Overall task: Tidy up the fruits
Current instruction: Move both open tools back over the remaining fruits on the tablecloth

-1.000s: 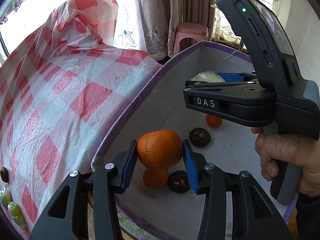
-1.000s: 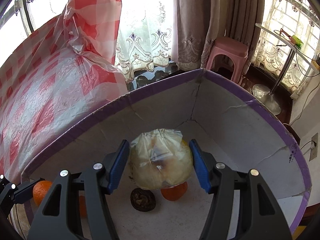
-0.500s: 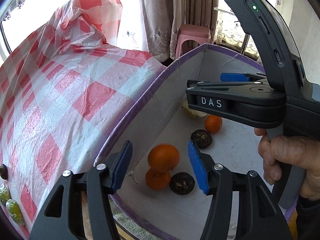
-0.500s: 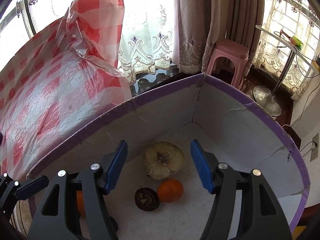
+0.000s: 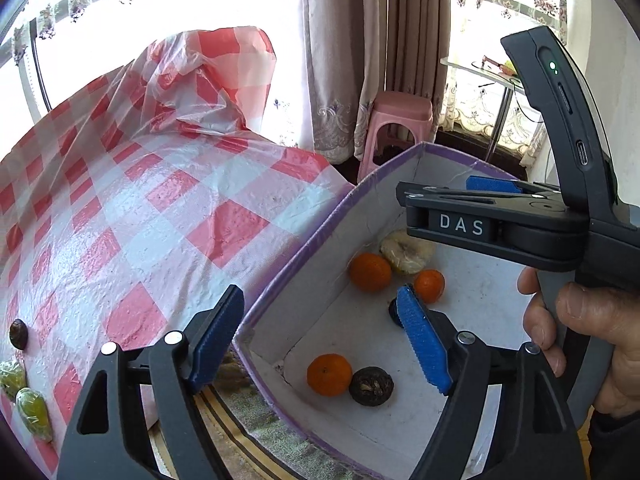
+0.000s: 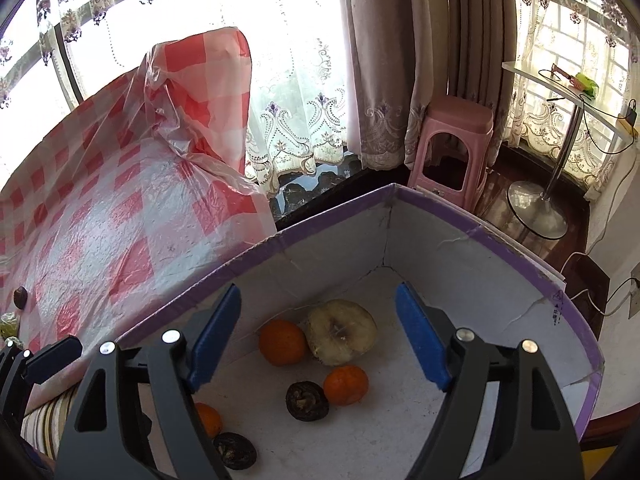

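Six fruits already lie in the purple-rimmed box [image 6: 472, 236]: three oranges [image 6: 282, 342], two dark round fruits [image 6: 307, 401] and a pale wrapped fruit [image 6: 342, 332], clustered toward the wall nearest the table. By my reading the job is well along but unfinished: on the checked table [image 5: 140, 220], at about 9 o'clock in the left view, a dark fruit [image 5: 18, 333] and two green fruits [image 5: 34, 408] wait. The left gripper [image 5: 320, 344] hangs over the box's near corner, fingers spread wide and empty. The right gripper [image 6: 318, 344] hovers over the box, likewise wide apart, holding nothing.
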Motion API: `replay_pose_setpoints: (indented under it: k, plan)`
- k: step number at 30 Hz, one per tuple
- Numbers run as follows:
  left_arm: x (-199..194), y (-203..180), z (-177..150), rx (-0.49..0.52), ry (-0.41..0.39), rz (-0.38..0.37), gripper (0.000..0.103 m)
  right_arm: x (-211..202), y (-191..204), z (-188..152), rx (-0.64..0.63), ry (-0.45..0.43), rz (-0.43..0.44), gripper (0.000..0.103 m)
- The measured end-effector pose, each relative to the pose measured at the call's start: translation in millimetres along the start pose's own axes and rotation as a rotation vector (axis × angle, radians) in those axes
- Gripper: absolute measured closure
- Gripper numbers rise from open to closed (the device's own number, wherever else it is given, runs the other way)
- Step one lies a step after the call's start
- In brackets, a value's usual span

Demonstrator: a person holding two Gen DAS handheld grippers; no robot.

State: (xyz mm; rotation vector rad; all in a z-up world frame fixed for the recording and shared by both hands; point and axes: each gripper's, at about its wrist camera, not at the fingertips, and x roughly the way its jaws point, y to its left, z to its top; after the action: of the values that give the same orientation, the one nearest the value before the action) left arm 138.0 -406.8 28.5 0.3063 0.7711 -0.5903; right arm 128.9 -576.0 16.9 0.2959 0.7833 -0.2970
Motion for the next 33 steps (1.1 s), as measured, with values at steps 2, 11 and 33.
replay_pose_setpoints:
  k: [2, 11, 33]
  plan:
    - [-9.0, 4.5, 0.4, -0.012, -0.038, 0.01, 0.026, -6.2, 4.7, 2.1, -0.011, -0.016, 0.005, 0.024]
    - [-55.4, 38.1, -7.5, -0.092, -0.243, 0.107, 0.02, -36.3, 36.2, 7.4, -0.071, -0.078, 0.069, 0.024]
    - [-134.2, 128.5, -61.4, -0.248, -0.289, 0.254, 0.016, -72.6, 156.6, -12.4, -0.256, -0.097, 0.231, 0.012]
